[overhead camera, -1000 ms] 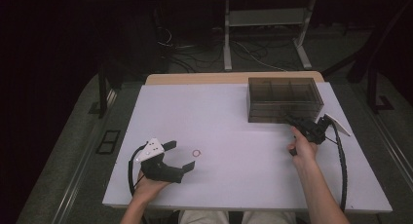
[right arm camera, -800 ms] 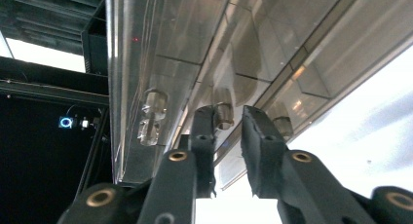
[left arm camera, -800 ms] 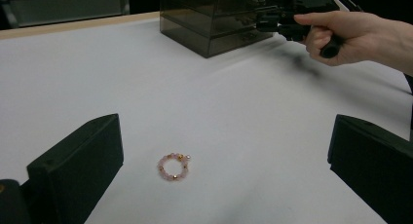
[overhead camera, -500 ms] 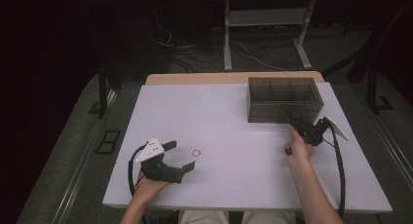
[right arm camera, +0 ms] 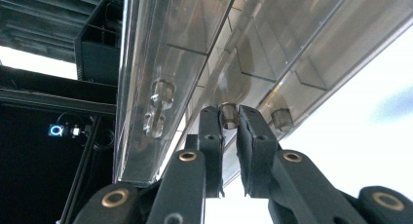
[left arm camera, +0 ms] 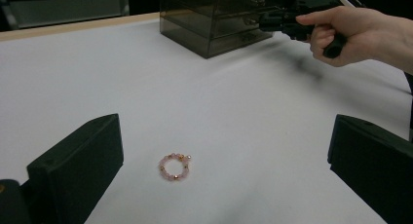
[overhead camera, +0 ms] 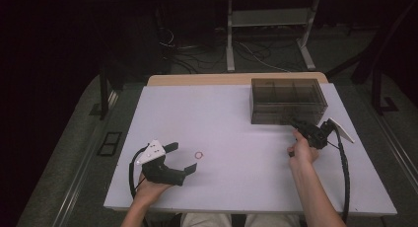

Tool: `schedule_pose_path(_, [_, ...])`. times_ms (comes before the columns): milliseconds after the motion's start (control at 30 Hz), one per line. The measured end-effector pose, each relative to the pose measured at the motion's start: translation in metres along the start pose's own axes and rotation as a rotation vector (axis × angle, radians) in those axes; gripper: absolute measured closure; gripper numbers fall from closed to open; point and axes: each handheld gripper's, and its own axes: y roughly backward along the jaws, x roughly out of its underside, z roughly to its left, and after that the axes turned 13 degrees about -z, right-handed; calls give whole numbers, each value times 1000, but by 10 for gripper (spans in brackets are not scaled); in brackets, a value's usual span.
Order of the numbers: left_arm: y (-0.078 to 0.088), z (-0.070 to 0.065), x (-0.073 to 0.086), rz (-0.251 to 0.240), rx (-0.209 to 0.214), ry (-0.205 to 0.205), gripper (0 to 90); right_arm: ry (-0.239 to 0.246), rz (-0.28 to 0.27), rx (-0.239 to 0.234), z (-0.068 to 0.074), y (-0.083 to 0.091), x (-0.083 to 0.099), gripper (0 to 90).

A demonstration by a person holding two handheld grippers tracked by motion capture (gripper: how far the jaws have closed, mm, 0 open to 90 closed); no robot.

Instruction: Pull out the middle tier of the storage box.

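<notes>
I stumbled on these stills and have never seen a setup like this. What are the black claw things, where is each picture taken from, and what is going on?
A person at a white table holds a hand-operated gripper in each hand. One picture looks down from above; the other two come from cameras riding on the grippers.

The left gripper rests open near a small pink bead bracelet, which lies loose on the table between its fingers.

The right gripper has just closed on a small clear knob on the front of the smoky plastic drawer box, probably to pull a drawer out.
</notes>
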Motion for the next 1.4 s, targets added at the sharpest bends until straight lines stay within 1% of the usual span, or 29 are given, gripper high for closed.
schedule_pose_path(67, [0,0,0,3,0,-3,0,-10,5,3,0,2,0,798])
schedule_pose_path(300, [-1,-1,0,6,3,-2,0,-13,8,1,-1,6,1,798])
schedule_pose_path(333, [-1,-1,0,6,2,-2,0,-7,3,-2,-1,7,2,799])
schedule_pose_path(400, [-1,-1,0,6,2,-2,0,-13,6,0,-1,8,2,798])
schedule_pose_path(533, [-1,0,0,-2,2,5,0,-12,8,-4,-2,12,3,798])
schedule_pose_path(600, [-1,0,0,4,0,2,0,-7,3,-5,-3,13,4,798])
schedule_pose_path(733, [-2,-1,1,9,4,-5,0,-20,1,-6,-3,16,6,798])
schedule_pose_path(1000, [-1,-1,1,9,4,-4,0,-20,-5,-7,-3,19,9,798])
schedule_pose_path(1167, [-2,0,1,10,3,-6,0,-9,-8,-12,-5,20,9,798])
schedule_pose_path(1300, [-2,-1,1,12,5,-6,0,-17,-1,-11,-5,22,9,798])
schedule_pose_path(1400, [-3,-1,1,13,4,-6,0,-5,-1,-9,-4,23,9,798])
